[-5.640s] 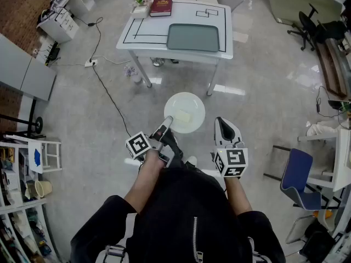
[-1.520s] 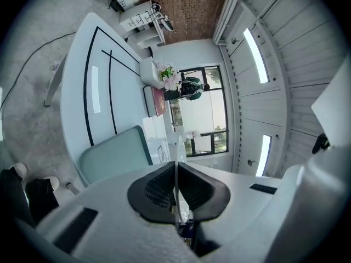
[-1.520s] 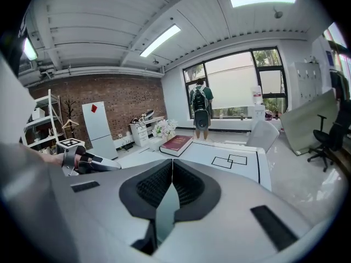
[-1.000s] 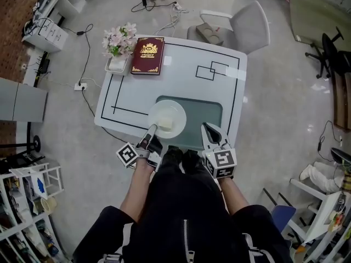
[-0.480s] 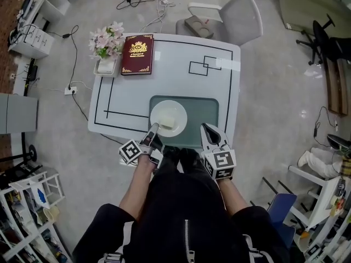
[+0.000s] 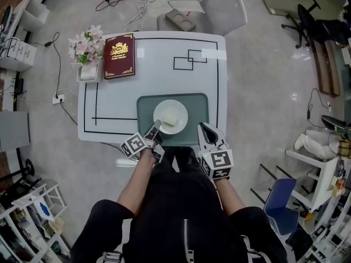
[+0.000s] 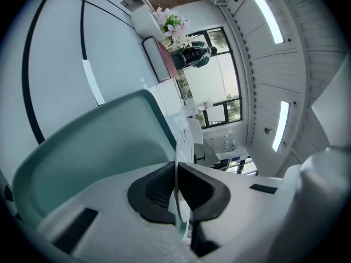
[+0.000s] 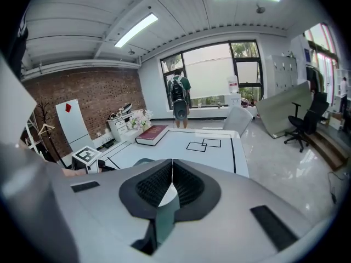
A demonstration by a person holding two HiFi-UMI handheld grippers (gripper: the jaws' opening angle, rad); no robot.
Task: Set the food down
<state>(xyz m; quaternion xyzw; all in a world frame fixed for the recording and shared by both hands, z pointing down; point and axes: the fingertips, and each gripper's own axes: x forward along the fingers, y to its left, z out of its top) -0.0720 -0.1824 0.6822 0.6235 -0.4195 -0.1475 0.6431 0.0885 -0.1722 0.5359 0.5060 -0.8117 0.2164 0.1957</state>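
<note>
The left tool (image 6: 154, 128) is closed on the near-left rim of a white plate (image 6: 177, 109); in the left gripper view its dark pads (image 7: 159, 188) pinch the thin white edge between them. The food (image 6: 169, 119), a pale squarish block, lies on the plate just ahead of this tool's tip and slightly to its right. The plate sits within the outline of a grey-green mat (image 6: 198, 106) at the near edge of the white counter (image 6: 153, 78), though whether it rests on the mat or is held just above it cannot be told. The right tool (image 6: 204, 126) is just to the right of the plate, apart from it, over the near right part of the mat; the right gripper view shows its jaws brought together with nothing between them. Far ahead of the left tool and off to its left, a maroon book (image 6: 119, 56) lies on the counter's far corner with a bunch of pink flowers (image 6: 83, 41) just beside it. A grey chair (image 6: 219, 9) stands beyond the counter's far edge.
</note>
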